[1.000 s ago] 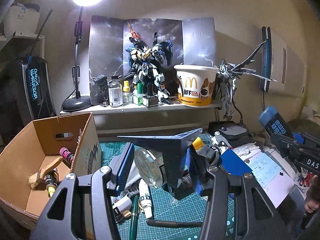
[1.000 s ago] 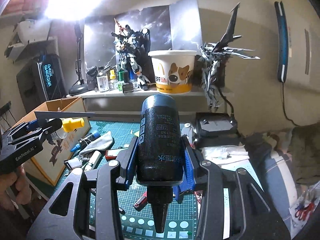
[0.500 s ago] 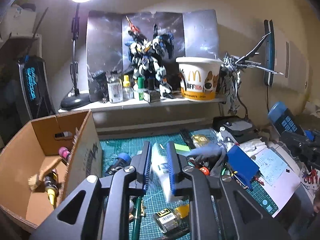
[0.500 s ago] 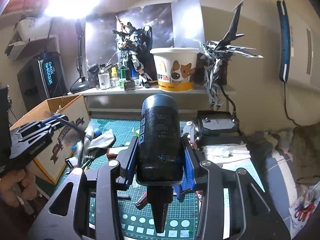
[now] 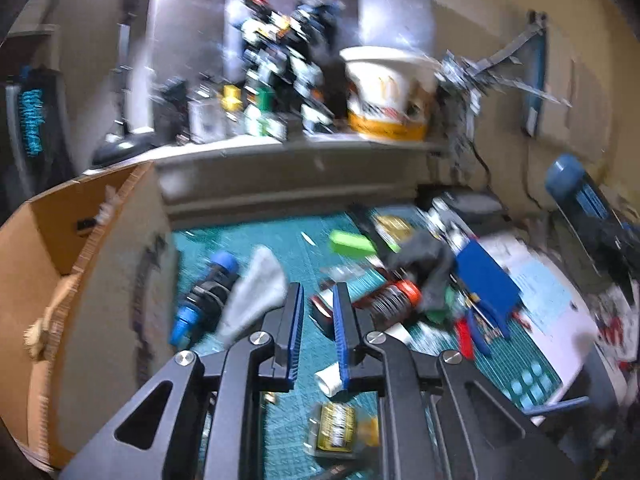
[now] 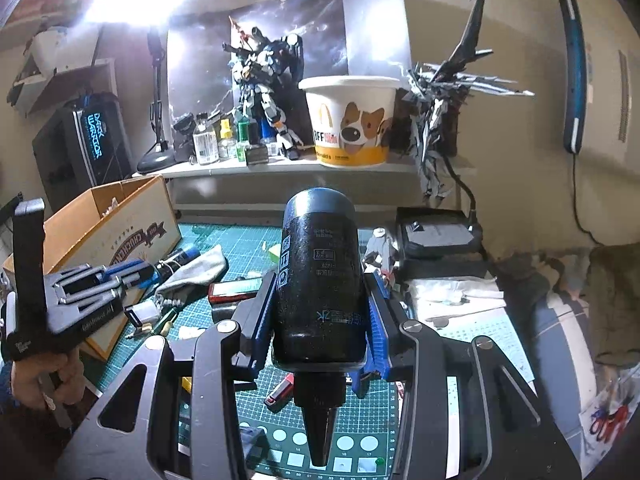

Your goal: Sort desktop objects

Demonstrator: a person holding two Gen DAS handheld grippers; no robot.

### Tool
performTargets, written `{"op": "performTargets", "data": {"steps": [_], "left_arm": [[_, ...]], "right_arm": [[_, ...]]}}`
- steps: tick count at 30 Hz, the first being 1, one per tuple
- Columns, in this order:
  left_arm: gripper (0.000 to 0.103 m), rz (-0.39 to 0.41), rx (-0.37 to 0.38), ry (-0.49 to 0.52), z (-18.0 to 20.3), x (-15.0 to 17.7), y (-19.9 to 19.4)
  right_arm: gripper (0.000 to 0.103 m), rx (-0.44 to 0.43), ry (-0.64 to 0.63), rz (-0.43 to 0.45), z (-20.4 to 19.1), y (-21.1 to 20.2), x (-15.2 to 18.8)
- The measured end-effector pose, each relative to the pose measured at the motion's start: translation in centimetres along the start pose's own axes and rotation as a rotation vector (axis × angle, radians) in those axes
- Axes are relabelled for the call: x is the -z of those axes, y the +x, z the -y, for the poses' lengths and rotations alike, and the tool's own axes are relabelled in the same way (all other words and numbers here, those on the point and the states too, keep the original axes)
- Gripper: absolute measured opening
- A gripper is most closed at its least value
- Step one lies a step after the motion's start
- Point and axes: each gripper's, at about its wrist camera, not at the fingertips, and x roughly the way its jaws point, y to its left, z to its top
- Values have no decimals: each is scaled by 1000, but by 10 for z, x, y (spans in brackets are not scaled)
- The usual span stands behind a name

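1. We are partway through the sort: the green tabletop (image 6: 240, 248) is crowded with loose items, and the cardboard box (image 5: 120, 264) at its left edge looks to be where we collect them

2. Our right gripper (image 6: 318, 320) has its jaws clamped on the black bottle (image 6: 318, 280), which we hold nozzle toward the camera, lifted above the tabletop; this is the piece in hand, not yet placed

3. Our left gripper (image 5: 316, 320) carries nothing; its jaws stand a narrow gap apart over the clutter just right of the box. The left wrist view is smeared with motion, so small items there are hard to name

4. Near those jaws lie a grey cloth (image 5: 256, 296), a blue-capped tube (image 5: 204, 296) and a red-capped bottle (image 5: 394, 298); we judge one of these to be our next pick

5. Our next move calls for wider jaws before we descend on one piece, while the bottle goes across to the box, clear of the other hand
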Motion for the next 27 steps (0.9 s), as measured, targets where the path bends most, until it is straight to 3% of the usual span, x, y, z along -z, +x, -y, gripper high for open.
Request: {"op": "performTargets", "data": {"steps": [3, 5, 8, 11, 12, 15, 19, 21, 27], "left_arm": [[16, -35, 86, 53, 12, 9, 4], [31, -63, 117, 78, 17, 13, 7], [44, -58, 153, 69, 15, 18, 4], [81, 8, 197, 27, 4, 23, -15], [84, 37, 206, 18, 2, 26, -23], [89, 105, 238, 13, 1, 40, -42], [89, 177, 351, 15, 14, 58, -58], [89, 166, 401, 24, 29, 67, -58], [89, 118, 389, 164, 76, 88, -46]], "right_arm": [[38, 2, 4, -8, 2, 2, 1], [38, 3, 5, -14, 4, 4, 2], [38, 3, 7, -21, 6, 6, 3], [38, 2, 11, -27, 7, 7, 3], [38, 1, 12, -27, 7, 7, 4], [38, -4, 9, -31, 7, 7, 3], [38, -12, 7, -30, 5, 7, 3], [38, -15, 0, -37, 3, 9, 3], [38, -24, -3, -51, 1, 12, 5]]}}
